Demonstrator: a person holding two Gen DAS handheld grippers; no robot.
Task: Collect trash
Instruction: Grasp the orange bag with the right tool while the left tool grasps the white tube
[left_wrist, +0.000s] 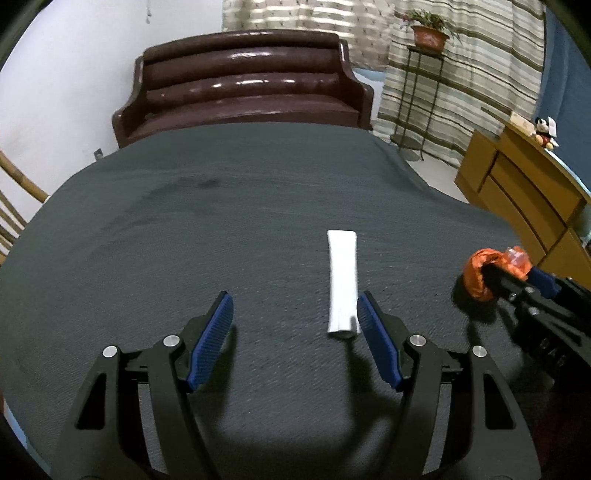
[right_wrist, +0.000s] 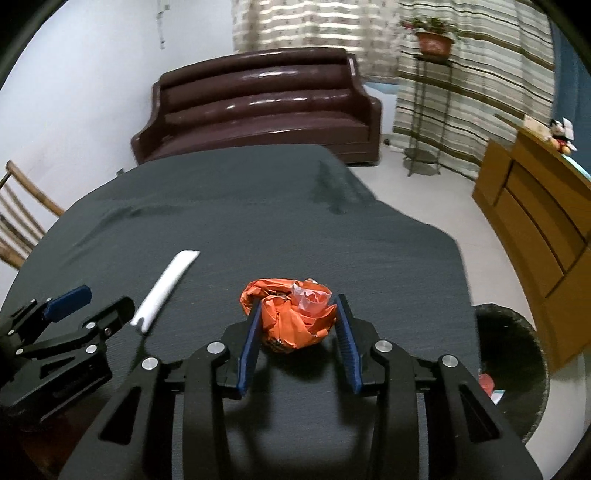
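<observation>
Blue-padded, the right claw (right_wrist: 297, 323) clamped a crumpled orange wrapper (right_wrist: 290, 317) over the dark-clothed table (right_wrist: 258, 221); left claw (left_wrist: 295, 317) stood open, empty, a white paper strip (left_wrist: 342, 280) touching its right finger.

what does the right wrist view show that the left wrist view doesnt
Only the right wrist view shows the dark bin on the floor beside the table, with scraps inside, and the right claw from behind, pads pressed on the orange wrapper.

Only the left wrist view shows the left claw from behind, open, its right pad beside the white paper strip.

Both show the wrapper, the strip, the grey tablecloth, the brown sofa and the potted plant.
</observation>
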